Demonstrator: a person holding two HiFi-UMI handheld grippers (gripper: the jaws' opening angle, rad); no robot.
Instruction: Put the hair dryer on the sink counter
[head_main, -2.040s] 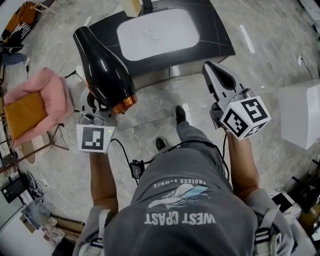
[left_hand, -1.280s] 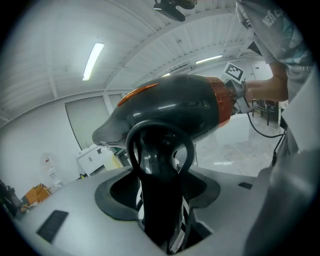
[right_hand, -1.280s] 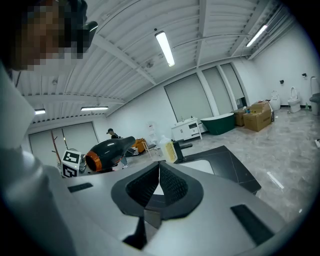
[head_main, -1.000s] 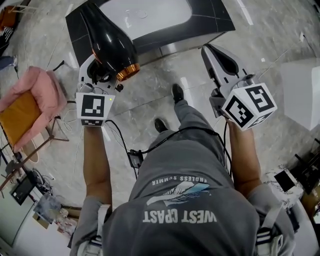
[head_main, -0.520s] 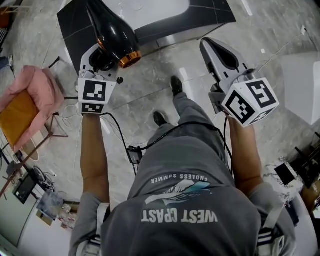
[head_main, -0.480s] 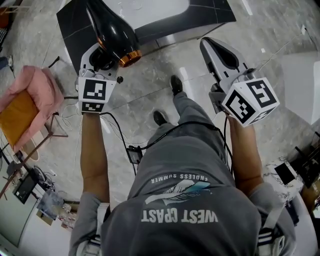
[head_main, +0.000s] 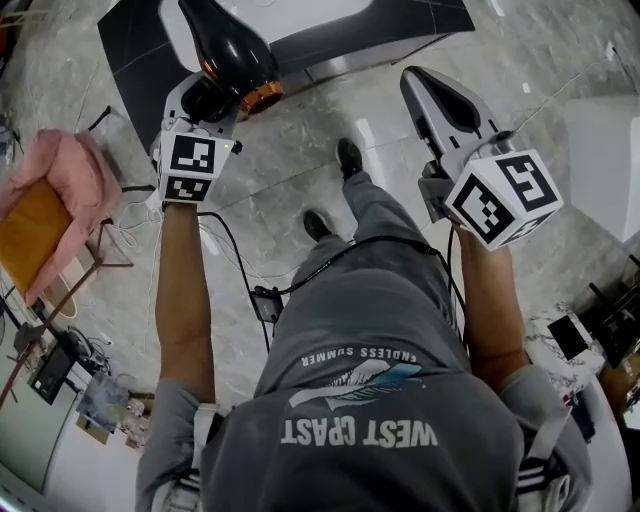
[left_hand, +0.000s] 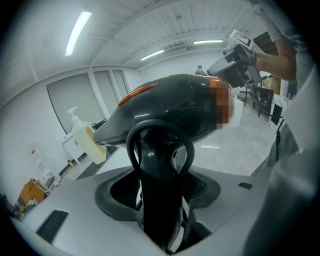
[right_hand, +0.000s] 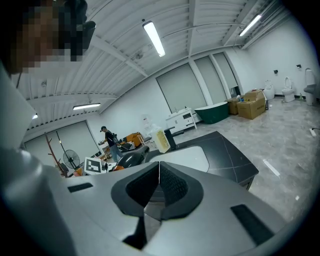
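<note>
The black hair dryer with a copper ring hangs over the near left corner of the dark sink counter. My left gripper is shut on its handle, and the body lies across the top of the jaws in the left gripper view. The counter's white basin lies beyond it. My right gripper hovers over the floor in front of the counter, shut and holding nothing.
A pale soap bottle stands at the back of the counter. A pink chair is on the left, a white block on the right. Cables trail over the tiled floor by the person's feet.
My left gripper has carried the hair dryer forward and down, from in front of the counter to over its near left corner. The right gripper has hardly moved.
</note>
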